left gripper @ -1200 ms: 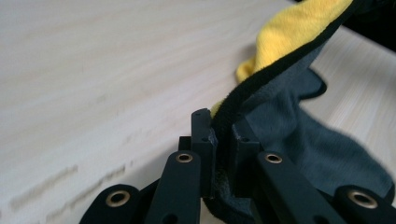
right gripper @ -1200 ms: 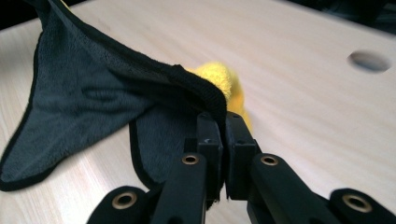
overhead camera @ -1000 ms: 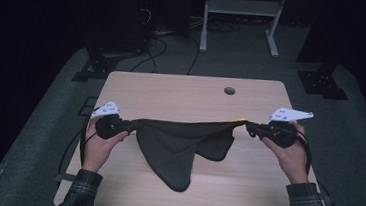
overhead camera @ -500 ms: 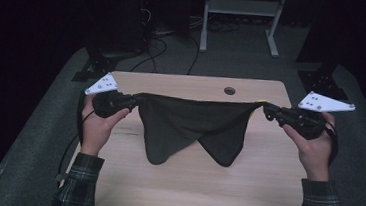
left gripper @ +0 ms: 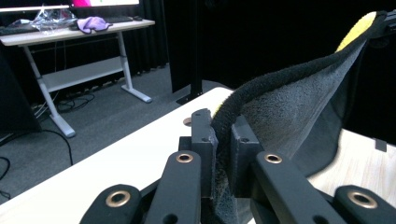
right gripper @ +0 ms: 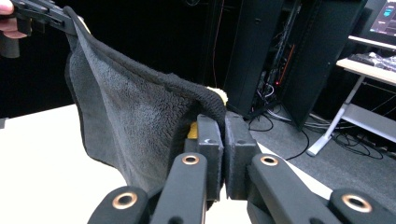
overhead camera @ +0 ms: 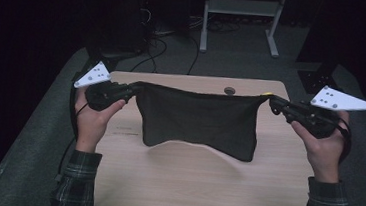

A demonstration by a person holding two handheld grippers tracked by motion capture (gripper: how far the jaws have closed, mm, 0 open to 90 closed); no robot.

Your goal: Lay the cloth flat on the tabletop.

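A dark grey fleecy cloth (overhead camera: 199,122) hangs stretched in the air above the light wooden table (overhead camera: 184,183), its top edge taut between both hands. My left gripper (overhead camera: 133,89) is shut on the cloth's left corner; in the left gripper view the cloth (left gripper: 299,112) rises from between the pads (left gripper: 204,140) toward the other hand. My right gripper (overhead camera: 274,104) is shut on the right corner, where a yellow patch (overhead camera: 268,95) peeks out. The right gripper view has the cloth (right gripper: 126,116) running from the pads (right gripper: 209,144) up to the left gripper (right gripper: 44,14).
A small round hole (overhead camera: 229,91) sits near the table's far edge. Beyond the table are grey carpet, cables (overhead camera: 161,43) and a white desk frame (overhead camera: 241,13). A white desk (left gripper: 70,30) with clutter and dark equipment racks (right gripper: 299,60) stand around.
Both grippers have risen and moved apart with the cloth. It was sagging onto the table and now hangs lifted and spread wide between them.
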